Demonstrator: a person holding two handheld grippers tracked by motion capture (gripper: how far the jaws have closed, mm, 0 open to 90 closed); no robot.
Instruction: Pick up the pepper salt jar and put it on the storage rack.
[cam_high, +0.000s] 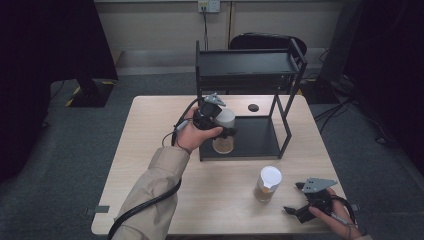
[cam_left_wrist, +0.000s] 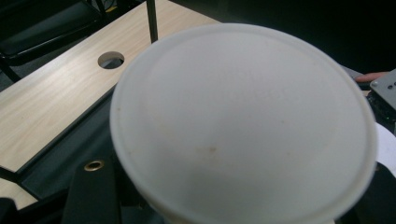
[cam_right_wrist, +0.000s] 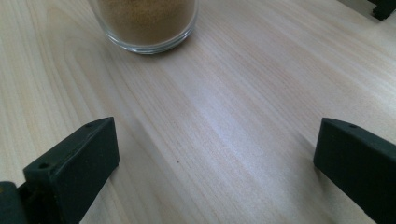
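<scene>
A glass jar with tan contents and a white lid hangs just above the bottom tray of a black shelf rack. My left gripper is shut on it near the top. In the left gripper view the white lid sits very close, with the tray's dark edge beneath. A second white-lidded jar of tan powder stands on the wooden table at the front right. My right gripper rests just right of it, open, and the jar's base lies beyond its spread jaws.
The black rack's upper shelf overhangs the tray, with thin posts at its corners. A round cable hole marks the table behind the rack. A black chair stands beyond the table. Bare wood lies left of the rack.
</scene>
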